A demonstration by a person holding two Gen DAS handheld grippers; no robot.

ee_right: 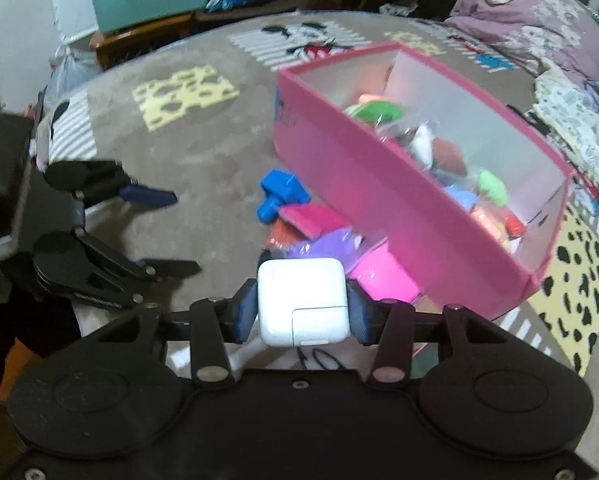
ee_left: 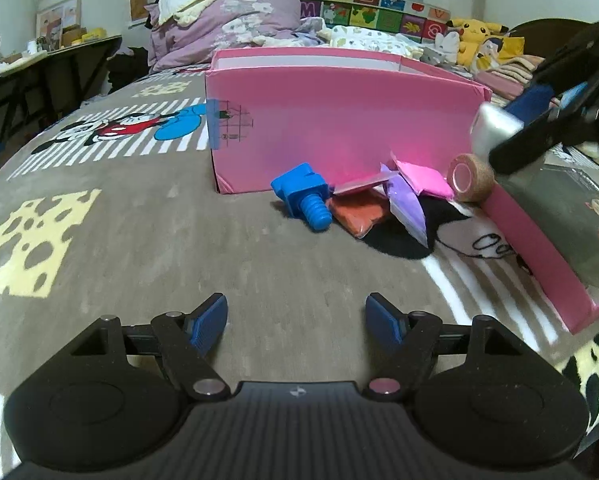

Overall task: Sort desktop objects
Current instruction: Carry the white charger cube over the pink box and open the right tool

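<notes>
A: Where's the white charger (ee_right: 302, 307)?
B: Squeezed between both blue pads of the right gripper (ee_right: 302, 309), above the rug (ee_right: 203, 152); pink box (ee_right: 399, 200) just beyond.
A: The left gripper (ee_left: 295, 320)?
B: Jaws wide apart, nothing between.

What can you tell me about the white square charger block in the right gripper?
The white square charger block looks like glossy hard plastic with rounded corners and a seam outlining a panel on its near face. It sits clamped between the blue pads of the right gripper, lifted off the patterned blanket, above the purple and pink packets beside the pink cardboard box. Only the pads touch it.
</notes>
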